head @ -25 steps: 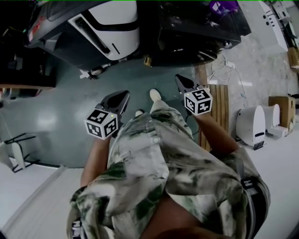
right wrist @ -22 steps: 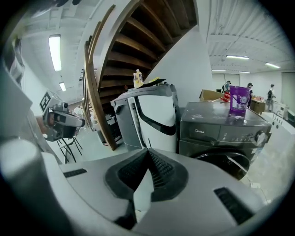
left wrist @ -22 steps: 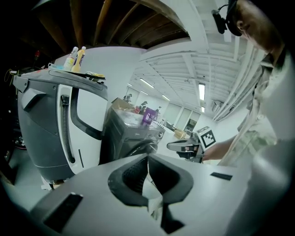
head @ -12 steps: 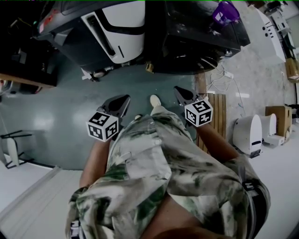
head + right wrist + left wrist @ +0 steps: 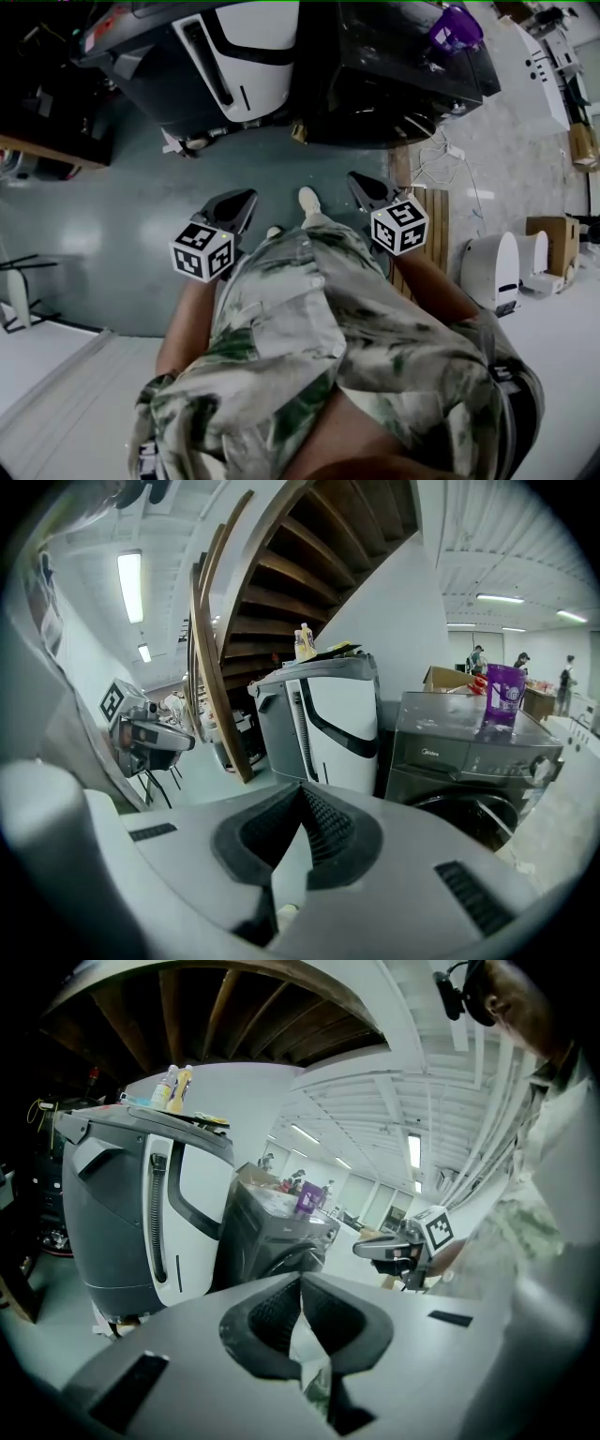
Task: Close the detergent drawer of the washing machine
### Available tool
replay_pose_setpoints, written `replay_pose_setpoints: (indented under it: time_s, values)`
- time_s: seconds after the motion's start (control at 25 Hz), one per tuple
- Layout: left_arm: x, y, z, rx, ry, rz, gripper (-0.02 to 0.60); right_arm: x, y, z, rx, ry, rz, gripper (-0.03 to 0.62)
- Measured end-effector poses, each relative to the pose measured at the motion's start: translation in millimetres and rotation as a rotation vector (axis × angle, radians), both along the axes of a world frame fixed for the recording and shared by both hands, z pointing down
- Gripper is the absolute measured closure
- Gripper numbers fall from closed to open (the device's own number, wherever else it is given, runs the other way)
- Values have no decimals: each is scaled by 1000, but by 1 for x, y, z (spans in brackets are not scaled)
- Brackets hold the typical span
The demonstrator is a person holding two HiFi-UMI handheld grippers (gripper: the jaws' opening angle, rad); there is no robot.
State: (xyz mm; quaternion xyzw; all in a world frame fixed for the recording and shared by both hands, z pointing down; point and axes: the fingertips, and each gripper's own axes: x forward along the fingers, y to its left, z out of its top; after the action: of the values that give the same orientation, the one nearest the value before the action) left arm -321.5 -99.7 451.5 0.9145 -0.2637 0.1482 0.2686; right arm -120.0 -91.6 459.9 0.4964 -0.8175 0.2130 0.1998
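Observation:
The dark washing machine [image 5: 394, 66] stands ahead at the top right of the head view, with a purple cup [image 5: 455, 26] on its lid. It also shows in the left gripper view as the washing machine [image 5: 277, 1232] and in the right gripper view as the washing machine [image 5: 469, 752]. Its detergent drawer is too small to make out. My left gripper [image 5: 236, 206] and right gripper [image 5: 361, 183] are held in front of the person's body, well short of the machine. Both are shut on nothing: left gripper [image 5: 301, 1277], right gripper [image 5: 302, 787].
A grey-and-white appliance [image 5: 234, 56] stands left of the washer, with bottles [image 5: 305, 641] on top. Wooden boards [image 5: 441, 211] and a cable [image 5: 450, 150] lie on the floor at the right, near white devices [image 5: 492, 267] and a cardboard box [image 5: 553, 234]. A wooden staircase [image 5: 281, 574] rises behind.
The machines have slid slightly lower and to the right in the head view as the person moves toward them. Both grippers stay shut in front of the body.

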Motion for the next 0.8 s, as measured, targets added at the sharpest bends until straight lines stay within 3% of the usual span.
replay_pose_setpoints:
  time_s: [0.56,0.8]
  values:
    - [13,6,28,-51,41,27,554,19,24,-9,-22,82,18,572]
    - [33,8,39,-43,-23,40,554,42,26,-4,-12,63,26,572]
